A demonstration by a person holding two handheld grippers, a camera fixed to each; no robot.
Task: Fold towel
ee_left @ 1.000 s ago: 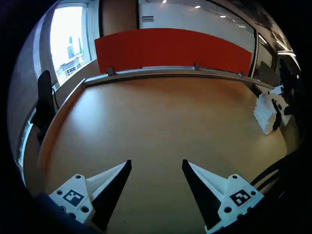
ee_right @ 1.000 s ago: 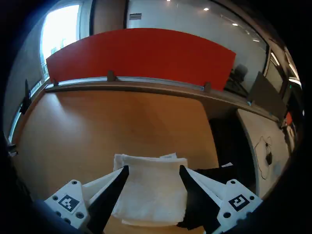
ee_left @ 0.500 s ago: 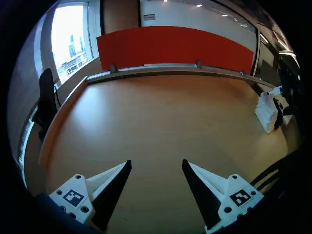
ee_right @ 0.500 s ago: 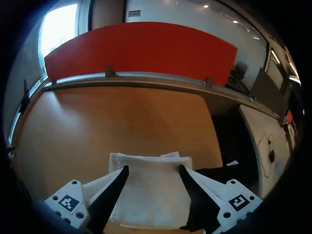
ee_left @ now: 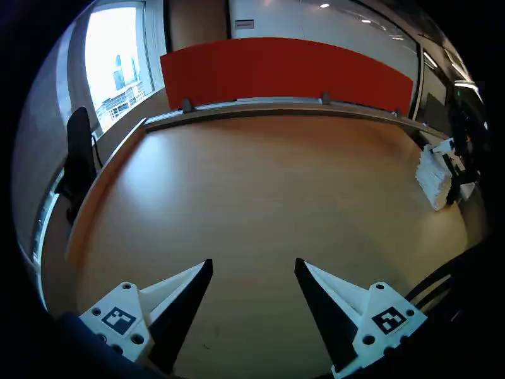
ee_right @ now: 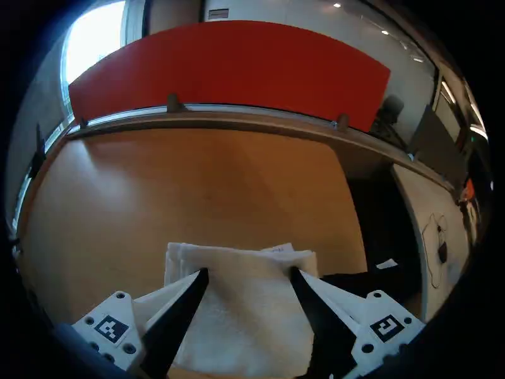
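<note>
Since a second ago, the folded towel [ee_right: 246, 316] is taking up more of the right gripper view and is now running down past the bottom edge between the fingers, while the red partition [ee_right: 233, 63] is sitting higher. The right gripper [ee_right: 248, 271] is holding its white wedge-shaped fingers, faced in black, spread wide; the towel is lying between and under them, and neither finger is visibly pressing on it. The towel is showing white, nubby terry in stacked layers with soft rounded folds, plus a small tag peeking out at the far edge. It is resting on the smooth orange-brown wooden desk [ee_right: 177, 189], near the right-hand edge. Something dark and flat [ee_right: 372, 281] is lying just beside it; I cannot tell what. In the left gripper view, the left gripper [ee_left: 253, 261] is likewise hanging spread over bare desktop [ee_left: 252, 177], gripping nothing. The towel [ee_left: 434, 180] is showing well apart at far right as a ribbed white bundle. A black chair [ee_left: 76, 158] is standing by the bright window [ee_left: 117, 69].
</note>
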